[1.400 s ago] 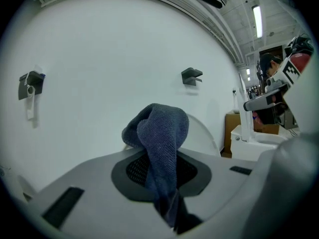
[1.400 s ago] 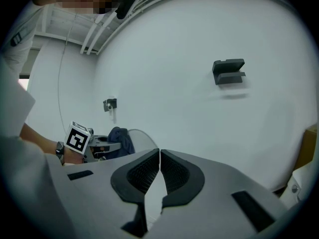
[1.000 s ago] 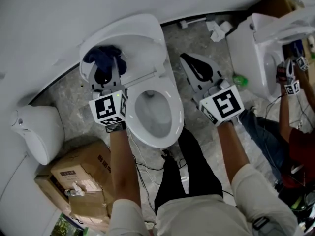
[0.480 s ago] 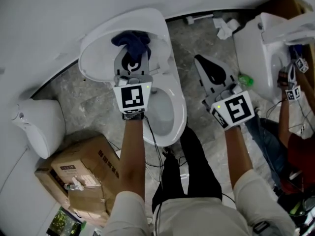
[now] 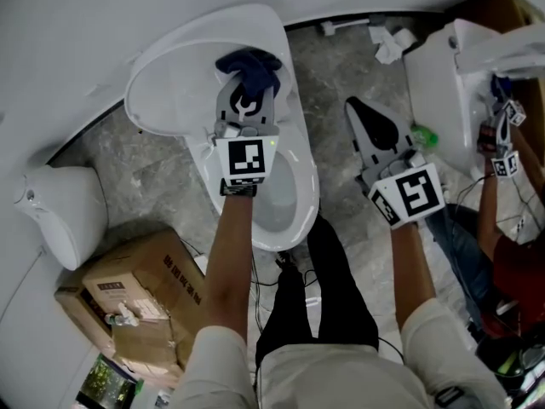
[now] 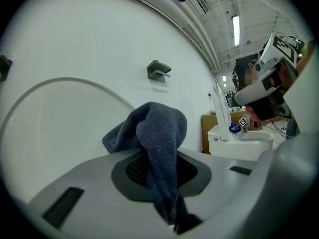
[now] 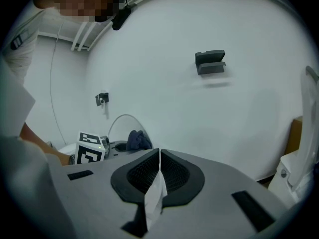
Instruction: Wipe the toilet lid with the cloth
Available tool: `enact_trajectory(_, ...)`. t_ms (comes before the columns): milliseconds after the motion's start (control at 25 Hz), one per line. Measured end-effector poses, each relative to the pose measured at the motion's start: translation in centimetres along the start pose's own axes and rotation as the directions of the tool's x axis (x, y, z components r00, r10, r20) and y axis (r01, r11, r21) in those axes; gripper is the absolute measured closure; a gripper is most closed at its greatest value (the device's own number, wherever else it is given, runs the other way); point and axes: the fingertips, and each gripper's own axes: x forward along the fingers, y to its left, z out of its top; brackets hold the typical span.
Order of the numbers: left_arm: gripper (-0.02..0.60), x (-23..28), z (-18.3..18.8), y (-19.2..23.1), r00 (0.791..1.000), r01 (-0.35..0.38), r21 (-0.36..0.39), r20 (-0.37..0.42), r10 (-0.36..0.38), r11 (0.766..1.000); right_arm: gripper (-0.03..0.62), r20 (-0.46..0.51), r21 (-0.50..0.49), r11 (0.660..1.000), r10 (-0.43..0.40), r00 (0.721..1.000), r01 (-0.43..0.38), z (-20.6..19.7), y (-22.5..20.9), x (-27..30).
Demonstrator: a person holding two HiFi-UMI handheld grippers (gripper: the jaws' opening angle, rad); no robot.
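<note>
- Grey marbled floor (image 5: 162, 173) lies under a white toilet (image 5: 298, 196), whose lid (image 5: 174, 75) stands raised against a pale wall.
- The left claw (image 5: 246, 97) is clamped on a dark blue cloth (image 5: 249, 65).
- The cloth bunches up above the pads. It sits at the inner face of the lid near its right edge, above the bowl. Whether it actually touches the lid cannot be told.
- The right claw (image 5: 358, 113) hangs over the floor just beside the toilet, apart from it. Its pads are pressed together with a thin white scrap (image 7: 153, 195) pinched between them.
- A cardboard box (image 5: 128, 292) sits on the floor at the lower left.
- A second toilet (image 5: 438, 83) stands at the right, where another person's arm (image 5: 490, 203) reaches toward it.
</note>
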Motion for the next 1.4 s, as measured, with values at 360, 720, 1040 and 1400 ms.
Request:
enact_trajectory(360, 0.52, -1.3, -4.1, 2.6, 0.995, -0.056, 0.025, -0.082, 0.058, 0.998, 0.563, -0.012, 0.001, 1.0, 0.018, 1.0, -0.018, -0.8, 1.0, 0.5)
enact_trajectory(720, 0.52, -3.9, -4.9, 6.9, 0.986, -0.134, 0.012, -0.097, 0.135, 0.991, 0.563, -0.016, 0.013, 0.999, 0.042, 0.999, -0.041, -1.0, 2.7, 1.9)
enact_trajectory(1040, 0.52, -7.9, -6.9, 11.8, 0.964, -0.234, 0.007, -0.13, 0.233, 0.972, 0.563, -0.022, 0.011, 0.997, 0.078, 0.997, -0.078, -0.9, 4.9, 4.0)
enact_trajectory(1400, 0.52, -11.6, -8.5, 15.6, 0.942, -0.307, 0.003, -0.143, 0.304, 0.952, 0.563, -0.024, 0.008, 0.995, 0.102, 0.995, -0.102, -1.5, 7.2, 5.7)
